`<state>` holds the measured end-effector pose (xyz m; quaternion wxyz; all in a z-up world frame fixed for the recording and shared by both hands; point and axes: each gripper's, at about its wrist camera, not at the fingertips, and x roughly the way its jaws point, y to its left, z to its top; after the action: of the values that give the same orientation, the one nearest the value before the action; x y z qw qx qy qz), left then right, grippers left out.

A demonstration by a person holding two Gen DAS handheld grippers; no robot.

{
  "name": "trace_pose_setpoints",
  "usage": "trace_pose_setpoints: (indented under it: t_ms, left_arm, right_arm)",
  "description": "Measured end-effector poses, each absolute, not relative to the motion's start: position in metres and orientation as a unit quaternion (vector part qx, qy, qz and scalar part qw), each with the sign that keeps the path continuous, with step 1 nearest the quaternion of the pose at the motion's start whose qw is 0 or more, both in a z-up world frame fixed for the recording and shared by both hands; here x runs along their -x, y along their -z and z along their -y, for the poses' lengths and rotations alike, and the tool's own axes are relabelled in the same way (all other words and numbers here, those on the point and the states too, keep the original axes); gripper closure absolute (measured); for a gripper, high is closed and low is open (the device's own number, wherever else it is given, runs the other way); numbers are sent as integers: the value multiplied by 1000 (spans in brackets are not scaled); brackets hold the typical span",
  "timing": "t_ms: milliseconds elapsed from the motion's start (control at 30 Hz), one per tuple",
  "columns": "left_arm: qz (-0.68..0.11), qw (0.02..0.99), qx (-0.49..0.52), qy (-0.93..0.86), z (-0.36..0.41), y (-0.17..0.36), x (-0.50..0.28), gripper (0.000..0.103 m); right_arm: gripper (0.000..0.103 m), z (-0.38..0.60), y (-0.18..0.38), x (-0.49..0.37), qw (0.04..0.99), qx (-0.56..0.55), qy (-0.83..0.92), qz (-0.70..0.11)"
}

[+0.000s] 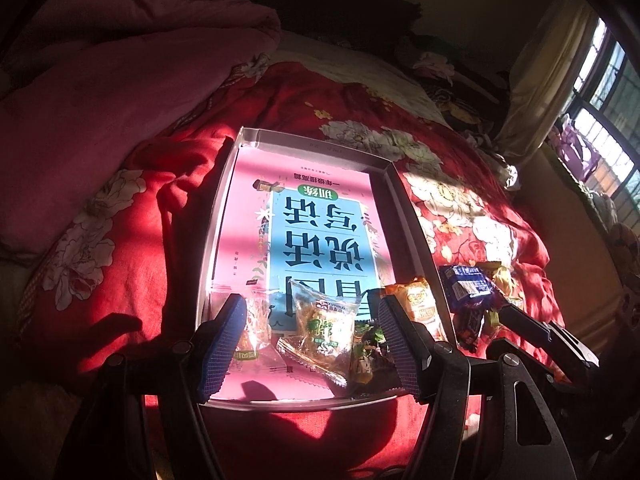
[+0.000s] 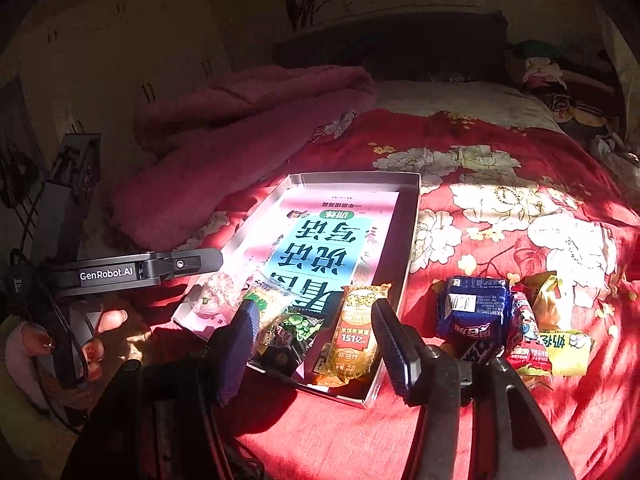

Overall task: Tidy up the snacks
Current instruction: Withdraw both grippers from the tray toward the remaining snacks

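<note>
Lying on the bed (image 2: 500, 420): a shallow box (image 2: 412, 216) holding a book (image 2: 320, 240) and four snack packets (image 2: 354, 336) at its near edge; right of it, three more packets (image 2: 472, 312).

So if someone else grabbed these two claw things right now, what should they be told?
Left gripper: open, empty, above the near end of the tray.
Right gripper: open, empty, over the tray's near corner.
Done: several snacks lie in the tray on the book: a clear pack, a green pack, an orange pack and another at the left.
Left: the blue pack, red pack and yellow pack sit on the red quilt, right of the tray.
</note>
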<state>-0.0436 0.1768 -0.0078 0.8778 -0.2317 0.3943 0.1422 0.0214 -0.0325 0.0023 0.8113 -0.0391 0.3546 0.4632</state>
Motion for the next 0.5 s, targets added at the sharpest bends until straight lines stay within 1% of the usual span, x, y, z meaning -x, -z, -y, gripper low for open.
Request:
trace_pose_setpoints:
  t_ms: [100,167,333,500]
  left_arm:
    - [-395,878,231,-142,-172,4,43,32]
    - [-395,879,228,-142,-168,1,44,32]
    - [-401,879,218,-143,-159,-3,41,32]
    - [-408,878,209,-138,-148,-4,38,32]
  right_arm:
    - [43,38,-6,-22,815,35,-461,-349]
    - [38,42,-9,-22,820,33,-458,-344]
    - [37,49,-14,-24,824,25,-454,-338]
    - [33,58,-18,-25,832,19,-446,-331]
